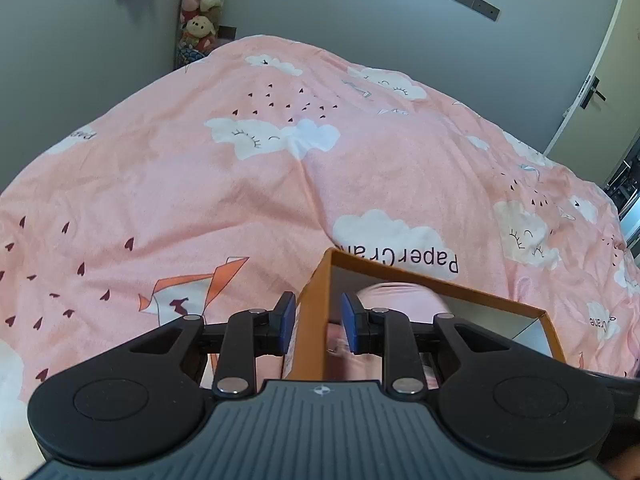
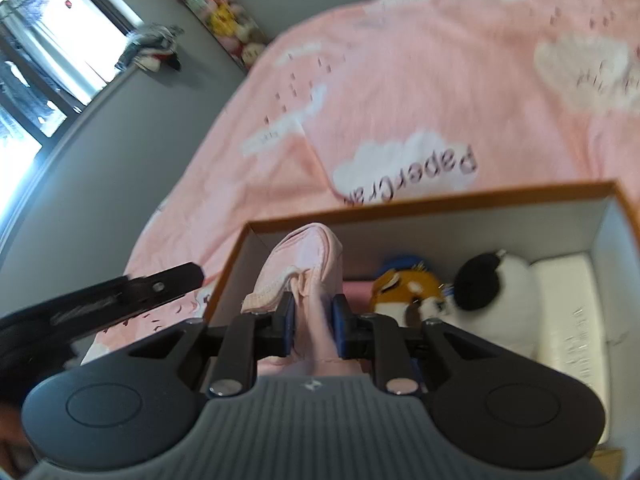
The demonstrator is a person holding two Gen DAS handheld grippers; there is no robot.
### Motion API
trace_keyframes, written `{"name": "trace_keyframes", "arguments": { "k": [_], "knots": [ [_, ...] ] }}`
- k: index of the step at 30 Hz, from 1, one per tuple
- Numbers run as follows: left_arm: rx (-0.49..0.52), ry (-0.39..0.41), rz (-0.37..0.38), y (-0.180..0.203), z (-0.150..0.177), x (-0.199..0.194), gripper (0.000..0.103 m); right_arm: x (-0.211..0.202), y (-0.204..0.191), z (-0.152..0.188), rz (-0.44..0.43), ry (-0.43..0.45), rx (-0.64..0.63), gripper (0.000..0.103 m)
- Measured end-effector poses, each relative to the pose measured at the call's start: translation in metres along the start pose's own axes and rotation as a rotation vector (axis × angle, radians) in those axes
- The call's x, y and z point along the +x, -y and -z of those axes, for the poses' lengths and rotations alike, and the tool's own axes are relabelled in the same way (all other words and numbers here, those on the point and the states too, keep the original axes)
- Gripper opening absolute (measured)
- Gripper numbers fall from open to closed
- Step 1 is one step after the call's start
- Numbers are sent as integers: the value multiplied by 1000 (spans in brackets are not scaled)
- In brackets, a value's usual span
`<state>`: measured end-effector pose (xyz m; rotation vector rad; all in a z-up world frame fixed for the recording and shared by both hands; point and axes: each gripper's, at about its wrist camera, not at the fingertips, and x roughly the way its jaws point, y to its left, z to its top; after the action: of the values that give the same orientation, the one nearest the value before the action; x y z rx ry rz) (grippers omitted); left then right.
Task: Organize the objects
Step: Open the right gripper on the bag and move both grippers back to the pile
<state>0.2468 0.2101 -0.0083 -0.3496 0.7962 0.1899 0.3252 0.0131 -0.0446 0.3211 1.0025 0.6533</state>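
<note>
The left gripper [image 1: 317,322] has its blue-padded fingers [image 1: 287,322] slightly parted, one on each side of the left wall of an orange cardboard box [image 1: 314,320]; a small gap shows between each pad and the wall, so the wall stands between them without being pinched. The right gripper [image 2: 314,326] has its fingers [image 2: 289,322] closed on a pale pink cloth item [image 2: 308,276], which is squeezed between the pads and rises ahead of the fingertips over the box's [image 2: 440,196] left end, inside its walls. In the left wrist view the same pink cloth [image 1: 394,294] shows blurred just beyond the right finger, within the box. To the right of the right gripper's fingers, inside the box, lie an orange plush toy [image 2: 404,284], a black-and-white plush toy [image 2: 496,284] and a white packet [image 2: 568,304] at the far right end. The box sits on a bed covered by a pink duvet [image 1: 240,200] printed with clouds. Left of the right gripper's fingers, outside the box, part of the other gripper's black body [image 2: 120,296] is visible.
</note>
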Motion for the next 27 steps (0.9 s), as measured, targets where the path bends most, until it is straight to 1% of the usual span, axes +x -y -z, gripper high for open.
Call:
{"name": "trace_keyframes", "arguments": {
  "k": [3, 5, 7, 10, 12, 14, 15, 17, 20, 24, 25, 26, 27],
  "knots": [
    [-17, -8, 21, -5, 4, 3, 29, 21, 0, 0, 37, -18, 23, 20],
    [-28, -12, 30, -8, 6, 5, 29, 32, 3, 1, 38, -42, 57, 20],
    [-35, -12, 33, -11, 9, 5, 29, 40, 5, 3, 43, -59, 79, 20],
    [-43, -21, 33, -15, 12, 8, 29, 45, 4, 5, 68, -63, 78, 21],
    [-43, -27, 36, -15, 14, 9, 29, 50, 4, 3, 93, -90, 85, 21],
    [-40, -33, 39, -14, 16, 9, 29, 57, 6, 3, 119, -129, 88, 29],
    [-41, -35, 42, -15, 17, 9, 29, 62, 7, 3, 137, -153, 83, 29],
    [-42, -35, 46, -15, 18, 7, 29, 63, 8, 4, 132, -166, 76, 33],
    [-38, -26, 38, -15, 18, 2, 29, 53, 2, 3, 122, -145, 9, 35],
    [-30, -27, 29, -12, 20, -5, 29, 34, -12, 5, 118, -132, -157, 38],
    [-28, -25, 27, -11, 21, -8, 29, 30, -15, 7, 117, -140, -201, 42],
    [-27, -20, 25, -8, 22, -12, 29, 28, -18, 9, 112, -153, -241, 48],
    [-27, -14, 24, -7, 23, -16, 29, 25, -21, 11, 109, -172, -283, 50]
  ]
}}
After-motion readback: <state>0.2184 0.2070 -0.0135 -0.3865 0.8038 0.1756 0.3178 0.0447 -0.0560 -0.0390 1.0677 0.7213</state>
